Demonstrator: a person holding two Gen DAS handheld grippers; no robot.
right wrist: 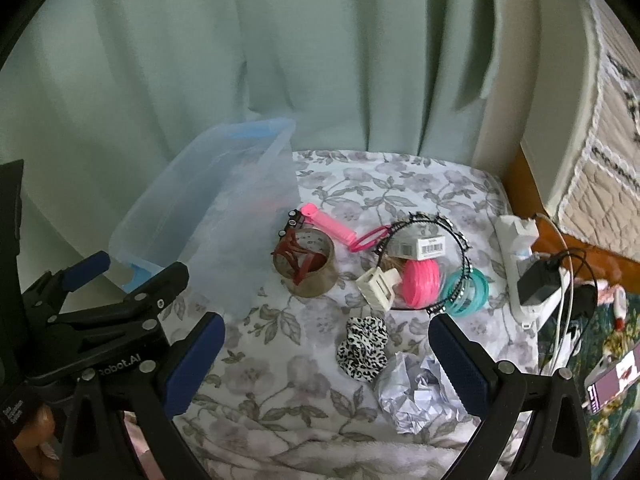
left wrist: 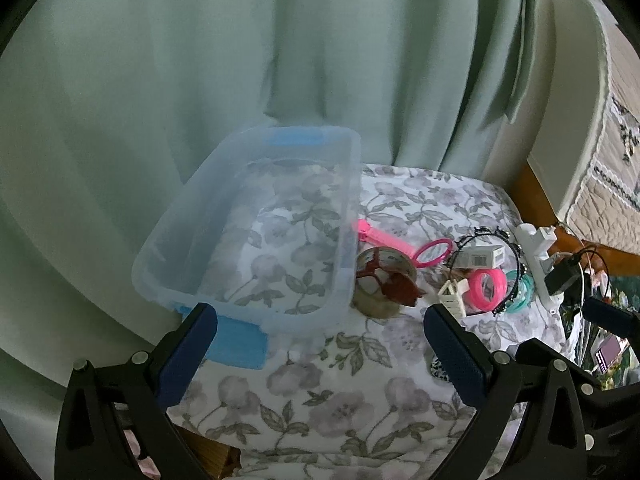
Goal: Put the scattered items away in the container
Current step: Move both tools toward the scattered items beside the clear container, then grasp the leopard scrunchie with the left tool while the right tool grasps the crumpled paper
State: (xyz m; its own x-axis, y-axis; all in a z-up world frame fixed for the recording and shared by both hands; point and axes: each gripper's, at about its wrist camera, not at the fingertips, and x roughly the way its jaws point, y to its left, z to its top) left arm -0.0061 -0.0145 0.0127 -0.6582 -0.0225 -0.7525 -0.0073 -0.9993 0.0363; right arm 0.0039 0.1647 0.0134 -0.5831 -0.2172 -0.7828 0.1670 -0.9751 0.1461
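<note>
A clear plastic container (left wrist: pixel 160 248) with blue clips stands on the floral cloth at the left; it also shows in the right wrist view (right wrist: pixel 168 200). Beside it lie a tape roll (right wrist: pixel 306 266) with a red clip, a pink hand mirror (right wrist: pixel 332 226), a cream claw clip (right wrist: pixel 378 286), a pink coil (right wrist: pixel 420 284), teal bands (right wrist: pixel 472 292), a black headband (right wrist: pixel 460 240), a small box (right wrist: pixel 420 246), a leopard scrunchie (right wrist: pixel 362 348) and crumpled paper (right wrist: pixel 416 392). My left gripper (left wrist: pixel 320 332) is open and empty before the container. My right gripper (right wrist: pixel 326 344) is open over the scrunchie.
A green curtain (left wrist: pixel 280 60) hangs behind. A white power strip (right wrist: pixel 520 264) with a black charger and cables lies at the right edge. A phone (right wrist: pixel 612 380) lies low at the right. White furniture and a quilt stand at the right.
</note>
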